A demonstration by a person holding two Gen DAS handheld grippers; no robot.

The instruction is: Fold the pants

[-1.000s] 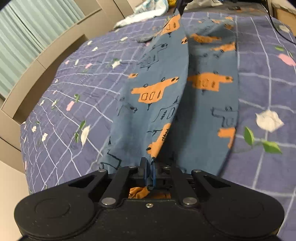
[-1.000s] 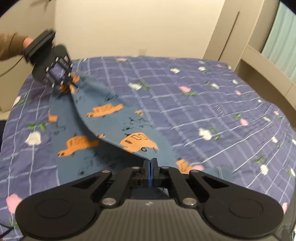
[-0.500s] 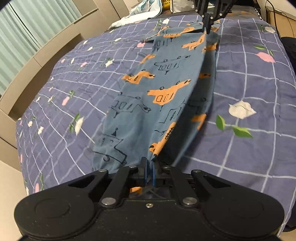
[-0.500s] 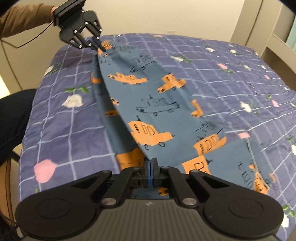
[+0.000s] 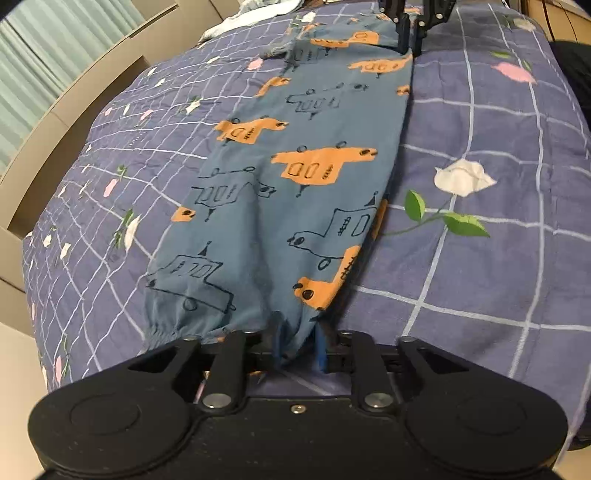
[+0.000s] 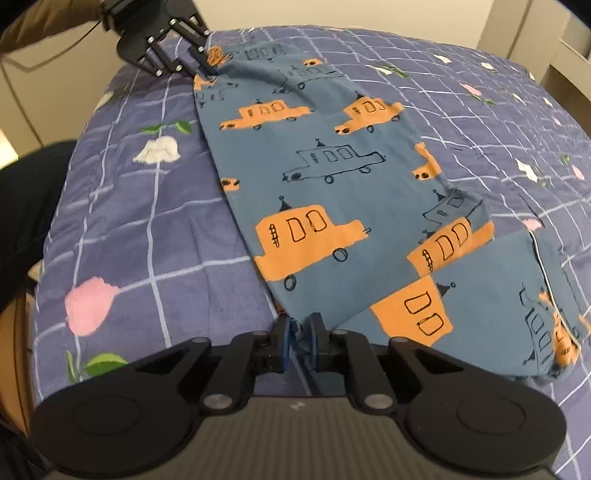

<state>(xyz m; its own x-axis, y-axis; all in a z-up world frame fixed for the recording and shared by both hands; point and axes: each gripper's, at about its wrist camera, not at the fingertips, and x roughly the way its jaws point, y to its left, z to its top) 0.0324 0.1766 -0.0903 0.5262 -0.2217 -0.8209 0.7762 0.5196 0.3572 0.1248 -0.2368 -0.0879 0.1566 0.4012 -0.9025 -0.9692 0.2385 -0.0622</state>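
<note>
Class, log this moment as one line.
pants: flat on bed | left tongs: open | right tongs: open | phase: releasing

One pants [image 5: 295, 177] (blue, orange cars), one bed [image 5: 480, 277], two tongs: left [image 5: 298, 347] and right [image 6: 298, 341]; one pale cloth heap [image 5: 255, 13] beyond.

The blue cotton pants printed with orange cars [image 5: 295, 177], lifted in a sagging fold a second ago, now lie flat, one leg over the other. Both left tongs [image 5: 297, 349] and right tongs [image 6: 298, 341] have parted, loosening their grip.
</note>
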